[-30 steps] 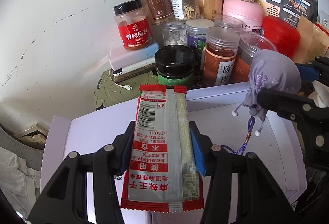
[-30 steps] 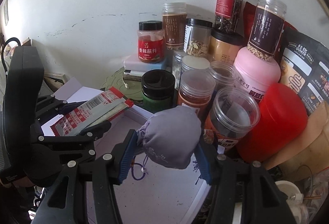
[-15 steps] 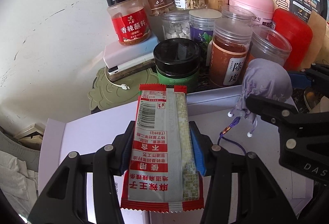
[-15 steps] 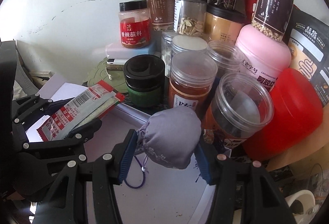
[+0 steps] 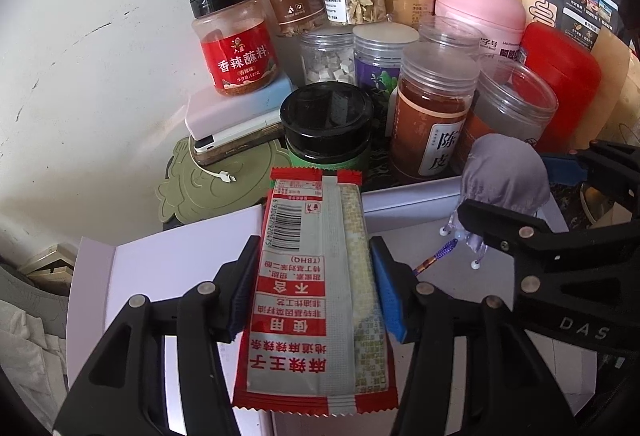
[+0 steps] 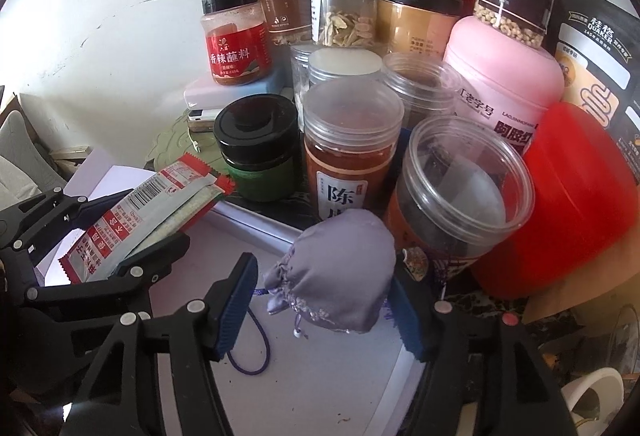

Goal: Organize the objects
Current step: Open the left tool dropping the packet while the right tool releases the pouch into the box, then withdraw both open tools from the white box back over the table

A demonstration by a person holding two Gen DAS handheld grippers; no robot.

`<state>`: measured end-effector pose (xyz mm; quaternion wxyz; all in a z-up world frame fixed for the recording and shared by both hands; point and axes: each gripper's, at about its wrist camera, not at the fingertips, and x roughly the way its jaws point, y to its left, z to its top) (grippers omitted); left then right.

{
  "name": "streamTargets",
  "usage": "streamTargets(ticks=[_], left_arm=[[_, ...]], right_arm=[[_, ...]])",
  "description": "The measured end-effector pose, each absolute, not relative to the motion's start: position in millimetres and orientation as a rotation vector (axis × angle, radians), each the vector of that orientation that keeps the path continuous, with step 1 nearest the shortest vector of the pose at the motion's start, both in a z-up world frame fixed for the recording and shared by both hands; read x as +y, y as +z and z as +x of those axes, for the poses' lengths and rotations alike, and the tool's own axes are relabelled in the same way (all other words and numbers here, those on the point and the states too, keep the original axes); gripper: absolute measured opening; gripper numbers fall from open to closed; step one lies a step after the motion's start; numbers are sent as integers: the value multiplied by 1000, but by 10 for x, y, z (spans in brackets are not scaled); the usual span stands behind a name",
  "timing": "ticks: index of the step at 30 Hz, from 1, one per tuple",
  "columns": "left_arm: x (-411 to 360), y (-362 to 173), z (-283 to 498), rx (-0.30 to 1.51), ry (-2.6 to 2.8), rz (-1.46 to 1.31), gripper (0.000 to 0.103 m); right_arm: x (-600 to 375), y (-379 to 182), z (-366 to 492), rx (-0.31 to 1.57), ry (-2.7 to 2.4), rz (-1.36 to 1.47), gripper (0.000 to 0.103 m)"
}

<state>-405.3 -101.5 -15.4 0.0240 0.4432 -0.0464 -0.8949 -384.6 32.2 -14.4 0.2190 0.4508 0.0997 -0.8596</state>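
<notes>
My left gripper [image 5: 316, 288] is shut on a red and silver snack packet [image 5: 316, 296], held flat above an open white box [image 5: 180, 260]. The packet also shows in the right wrist view [image 6: 140, 211], with the left gripper [image 6: 100, 236] at the left. In the right wrist view my right gripper [image 6: 324, 300] has its jaws spread; a lilac drawstring pouch [image 6: 340, 272] sits between them, touching the right pad with a gap at the left pad. Its purple cord [image 6: 252, 348] trails onto the box floor. The pouch [image 5: 504, 171] shows at the right in the left wrist view.
Behind the box stand several jars: a black-lidded green jar [image 6: 256, 151], an amber jar [image 6: 348, 143], a clear jar [image 6: 460, 191], a red-labelled spice jar [image 5: 232, 39], a pink tub [image 6: 504, 75] and a red container [image 6: 572, 195]. A power bank [image 5: 236, 123] lies on a green mat [image 5: 208, 187].
Both grippers have moved closer to the jars. The right gripper's jaws have spread and the pouch has sagged toward the right pad. The left gripper still holds the packet.
</notes>
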Motion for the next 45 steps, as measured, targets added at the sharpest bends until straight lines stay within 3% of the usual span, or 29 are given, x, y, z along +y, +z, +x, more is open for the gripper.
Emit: streamTargets(ticks=[8, 13, 24, 45], left_arm=[[-1032, -60, -4022, -148, -2777, 1345, 52], [-1043, -57, -4050, -173, -2773, 1313, 52], [-1078, 64, -3957, -168, -2747, 1299, 56], [-1022, 959, -3257, -141, -2761, 1158, 57]], right_arm=[[332, -89, -3841, 270, -2397, 1264, 75], [331, -96, -3847, 265, -2387, 1248, 85], [363, 69, -3744, 272, -2408, 1209, 86], [617, 791, -3071, 280, -2450, 1050, 86]])
